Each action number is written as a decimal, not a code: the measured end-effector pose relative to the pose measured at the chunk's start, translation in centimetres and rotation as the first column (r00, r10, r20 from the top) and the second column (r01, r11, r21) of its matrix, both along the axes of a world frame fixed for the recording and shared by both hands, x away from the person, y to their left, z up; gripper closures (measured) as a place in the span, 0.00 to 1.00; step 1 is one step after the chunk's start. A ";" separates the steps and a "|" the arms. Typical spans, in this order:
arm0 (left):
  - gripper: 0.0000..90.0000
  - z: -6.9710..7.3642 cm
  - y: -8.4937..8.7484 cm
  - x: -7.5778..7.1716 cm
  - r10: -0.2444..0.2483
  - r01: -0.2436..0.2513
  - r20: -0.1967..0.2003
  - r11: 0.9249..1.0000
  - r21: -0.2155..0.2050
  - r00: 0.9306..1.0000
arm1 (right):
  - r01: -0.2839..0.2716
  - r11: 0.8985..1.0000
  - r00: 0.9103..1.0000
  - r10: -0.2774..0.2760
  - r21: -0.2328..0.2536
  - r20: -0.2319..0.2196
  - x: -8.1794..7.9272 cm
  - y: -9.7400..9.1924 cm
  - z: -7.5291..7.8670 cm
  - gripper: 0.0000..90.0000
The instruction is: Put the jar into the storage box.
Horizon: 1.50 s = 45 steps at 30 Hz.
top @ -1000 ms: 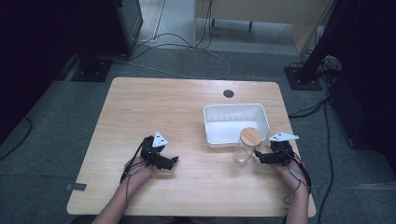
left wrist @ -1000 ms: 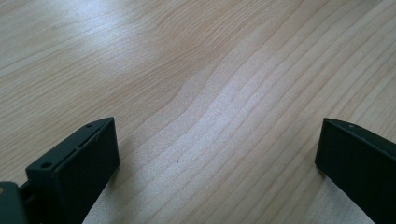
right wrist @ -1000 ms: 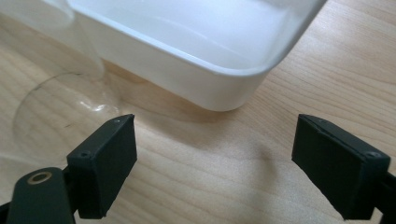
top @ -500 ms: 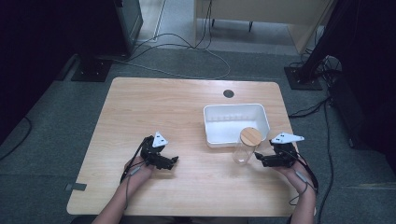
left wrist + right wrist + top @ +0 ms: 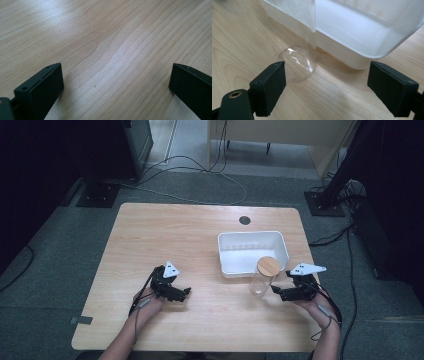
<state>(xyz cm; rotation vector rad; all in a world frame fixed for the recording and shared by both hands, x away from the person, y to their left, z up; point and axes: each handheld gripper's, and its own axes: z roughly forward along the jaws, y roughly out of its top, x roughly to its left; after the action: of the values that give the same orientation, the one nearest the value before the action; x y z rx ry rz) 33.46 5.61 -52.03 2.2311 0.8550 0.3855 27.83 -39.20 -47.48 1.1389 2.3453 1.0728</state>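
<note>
A clear jar with a round wooden lid stands upright on the table, just in front of a white tray. My right gripper lies close to the jar's right, pointing at it. In the right gripper view the jar's base sits just past the left jaw, with the tray's wall behind. The right gripper is open; its jaws have just been closing a little, with nothing between them. My left gripper rests at the front left, open over bare wood.
A dark round hole marks the wooden table behind the tray. Cables run over the grey floor beyond the far edge. The table's right edge lies close to my right hand.
The right gripper has shifted slightly beside the jar. The jar, the tray and the left gripper have stayed put.
</note>
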 end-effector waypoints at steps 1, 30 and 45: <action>0.00 0.0 0.0 0.0 0.000 0.000 0.000 1.000 0.000 1.000 | 0.000 1.000 1.000 0.000 0.000 0.000 0.0 0.0 0.0 0.17; 0.00 0.0 0.0 0.0 0.000 0.000 0.000 1.000 0.000 1.000 | -0.115 0.984 0.989 0.101 0.139 0.106 0.9 3.1 0.2 0.17; 0.00 0.0 0.0 0.0 0.000 0.000 0.000 1.000 0.000 1.000 | -0.120 0.977 0.983 0.093 0.174 0.158 1.5 4.1 -1.0 0.27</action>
<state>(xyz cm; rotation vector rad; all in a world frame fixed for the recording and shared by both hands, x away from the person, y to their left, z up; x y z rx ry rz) 33.46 5.61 -52.03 2.2311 0.8553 0.3851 29.28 -35.13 -48.50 0.9636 2.2499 1.3855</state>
